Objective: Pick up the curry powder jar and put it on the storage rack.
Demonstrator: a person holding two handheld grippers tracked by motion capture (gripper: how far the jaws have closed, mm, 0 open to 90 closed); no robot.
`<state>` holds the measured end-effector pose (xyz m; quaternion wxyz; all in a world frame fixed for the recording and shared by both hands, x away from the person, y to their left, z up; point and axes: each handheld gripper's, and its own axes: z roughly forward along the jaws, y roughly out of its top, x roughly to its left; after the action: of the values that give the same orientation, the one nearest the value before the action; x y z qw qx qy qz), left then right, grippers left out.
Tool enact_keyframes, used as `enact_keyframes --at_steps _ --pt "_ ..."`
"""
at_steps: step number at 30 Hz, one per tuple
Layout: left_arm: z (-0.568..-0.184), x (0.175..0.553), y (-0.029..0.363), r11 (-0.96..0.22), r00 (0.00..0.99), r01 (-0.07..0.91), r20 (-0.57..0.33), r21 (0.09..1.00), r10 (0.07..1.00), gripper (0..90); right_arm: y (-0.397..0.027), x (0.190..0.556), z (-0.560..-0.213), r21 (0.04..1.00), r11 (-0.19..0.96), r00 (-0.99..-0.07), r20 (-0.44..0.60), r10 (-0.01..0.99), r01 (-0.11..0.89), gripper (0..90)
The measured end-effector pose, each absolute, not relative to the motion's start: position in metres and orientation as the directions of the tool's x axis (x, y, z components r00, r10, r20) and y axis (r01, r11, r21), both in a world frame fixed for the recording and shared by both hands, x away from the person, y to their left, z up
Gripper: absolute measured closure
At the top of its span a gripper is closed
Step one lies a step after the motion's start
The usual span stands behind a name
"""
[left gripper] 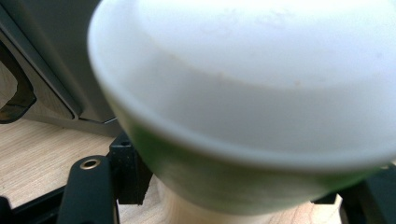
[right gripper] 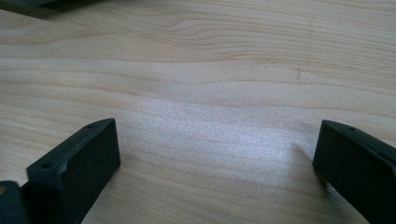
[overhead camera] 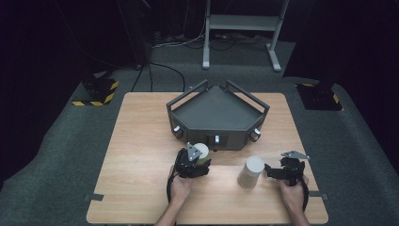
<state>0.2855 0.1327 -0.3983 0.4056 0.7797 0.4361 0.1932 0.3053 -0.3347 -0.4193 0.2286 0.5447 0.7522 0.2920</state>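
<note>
My left gripper (overhead camera: 196, 162) is shut on a small green tub with a white lid (overhead camera: 202, 151), just in front of the grey angular tray (overhead camera: 214, 110). In the left gripper view the tub (left gripper: 243, 116) is very close, and the black jaws of the left gripper (left gripper: 243, 191) press on its green sides low down. My right gripper (overhead camera: 273, 172) is near the table's front right, open, beside a pale upright cylinder with a white top (overhead camera: 251, 172). In the right gripper view the right gripper (right gripper: 217, 154) has wide-apart jaws with bare wood between them.
The wooden table (overhead camera: 141, 150) has bare surface at its left and front. The tray has raised rails at its back and knobs on its front wall. Beyond the table are dark floor, cables, a white metal stand (overhead camera: 240, 28) and yellow-black striped bases (overhead camera: 96, 92).
</note>
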Motion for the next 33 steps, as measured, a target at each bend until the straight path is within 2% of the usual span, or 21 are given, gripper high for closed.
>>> enact_keyframes --at_steps 18,33 --pt "-0.380 0.290 0.135 -0.331 0.584 0.521 -0.045 0.787 0.810 32.7 -0.335 0.305 -0.419 0.688 0.236 -0.302 -0.026 0.953 0.686 0.0" --pt "-0.345 0.298 0.144 -0.360 0.632 0.523 -0.068 0.773 0.772 32.8 -0.335 0.305 -0.419 0.688 0.236 -0.303 -0.026 0.953 0.686 0.0"
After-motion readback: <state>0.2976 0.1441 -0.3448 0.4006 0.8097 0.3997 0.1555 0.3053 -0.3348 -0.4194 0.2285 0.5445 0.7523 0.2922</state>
